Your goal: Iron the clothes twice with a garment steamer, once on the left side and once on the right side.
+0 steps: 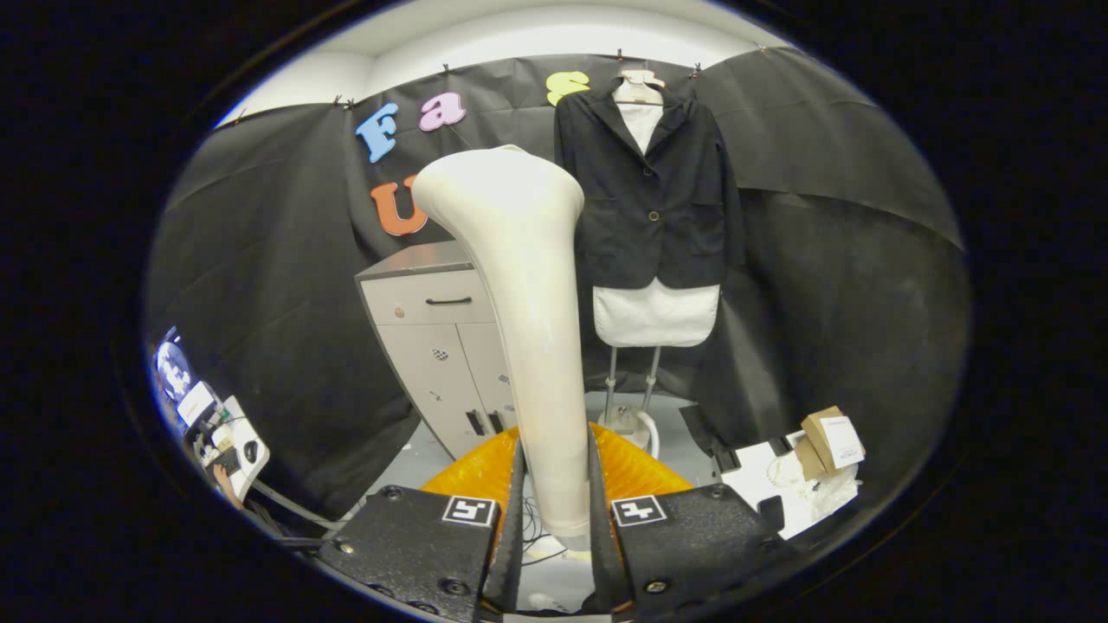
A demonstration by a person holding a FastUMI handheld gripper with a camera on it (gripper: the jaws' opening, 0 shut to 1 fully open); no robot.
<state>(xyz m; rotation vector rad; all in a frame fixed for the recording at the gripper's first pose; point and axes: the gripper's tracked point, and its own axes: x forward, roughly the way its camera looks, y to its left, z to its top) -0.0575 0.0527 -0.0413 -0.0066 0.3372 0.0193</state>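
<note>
While both fingers press against the lower handle of the garment steamer, the gripper stands closed on it, with the narrow gap between the fingers filled by the cream-coloured shaft. From the fingers the steamer rises toward twelve o'clock, leaning slightly to eleven o'clock, and widens into a broad head at the top. Beyond the steamer, at about one o'clock from the fingers, a black jacket hangs on a white mannequin torso that stands on a thin metal stand; the steamer head is apart from the jacket and lies just left of its sleeve in the view. At eleven o'clock, behind the steamer, stands a grey cabinet with a drawer handle and doors. At three o'clock from the fingers, low on the floor, sits a brown cardboard box on white sheets. At nine o'clock, a cluttered desk edge shows, too small to detail.
</note>
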